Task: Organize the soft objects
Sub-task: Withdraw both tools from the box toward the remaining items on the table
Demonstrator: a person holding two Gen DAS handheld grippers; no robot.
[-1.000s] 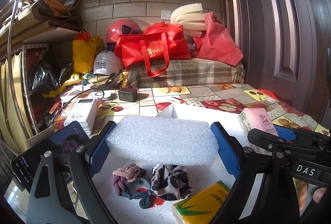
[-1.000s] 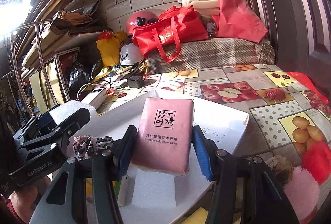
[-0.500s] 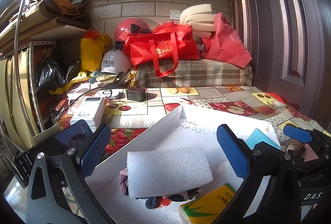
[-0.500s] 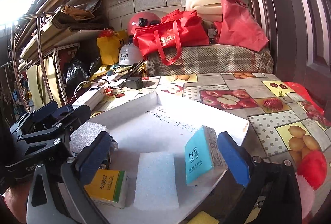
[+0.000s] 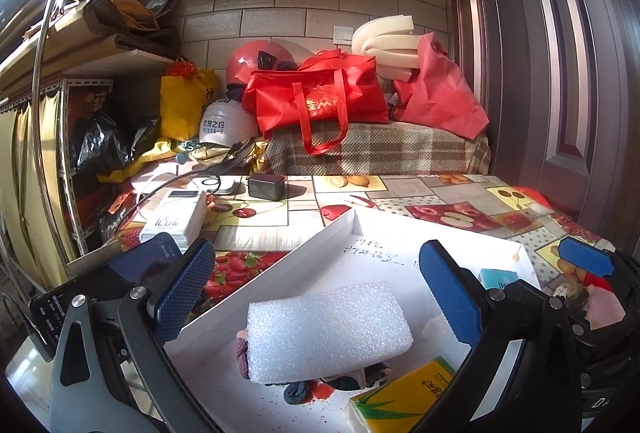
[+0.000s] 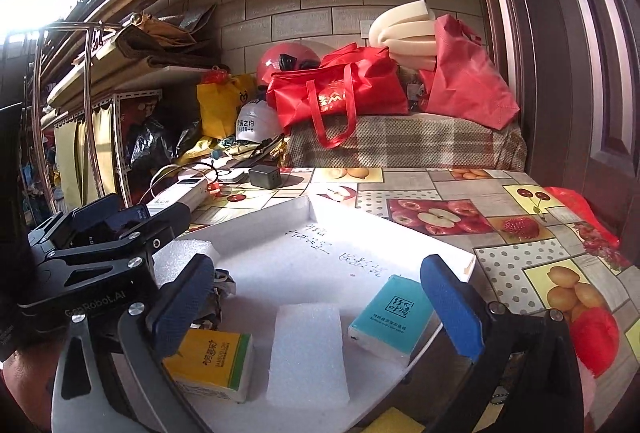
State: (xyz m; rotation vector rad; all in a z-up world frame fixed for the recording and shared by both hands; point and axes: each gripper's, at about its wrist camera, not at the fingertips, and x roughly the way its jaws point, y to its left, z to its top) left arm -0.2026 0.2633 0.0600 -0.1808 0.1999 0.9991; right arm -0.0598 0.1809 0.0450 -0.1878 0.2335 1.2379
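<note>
A white tray (image 5: 320, 257) lies on the fruit-print table. A white foam block (image 5: 326, 331) rests in it on top of cloth scrunchies (image 5: 300, 389), between the jaws of my open left gripper (image 5: 320, 297). A yellow tissue pack (image 5: 404, 401) lies beside it. In the right wrist view the tray (image 6: 280, 265) holds the yellow pack (image 6: 212, 365), a second foam block (image 6: 308, 353) and a teal tissue pack (image 6: 394, 317). My right gripper (image 6: 320, 309) is open and empty above them. The first foam block (image 6: 184, 257) shows at left.
A white power bank (image 5: 176, 217), a black box (image 5: 266, 187) and cables lie on the table's far left. A dark phone (image 5: 136, 273) sits left of the tray. Red bags (image 5: 320, 105), helmets and foam rolls pile on a plaid box behind. A pink fluffy thing (image 5: 600, 309) lies at right.
My left gripper opened and let the foam block down onto the scrunchies. My right gripper opened and no longer holds the pink tissue pack, which is out of view; both drew back slightly.
</note>
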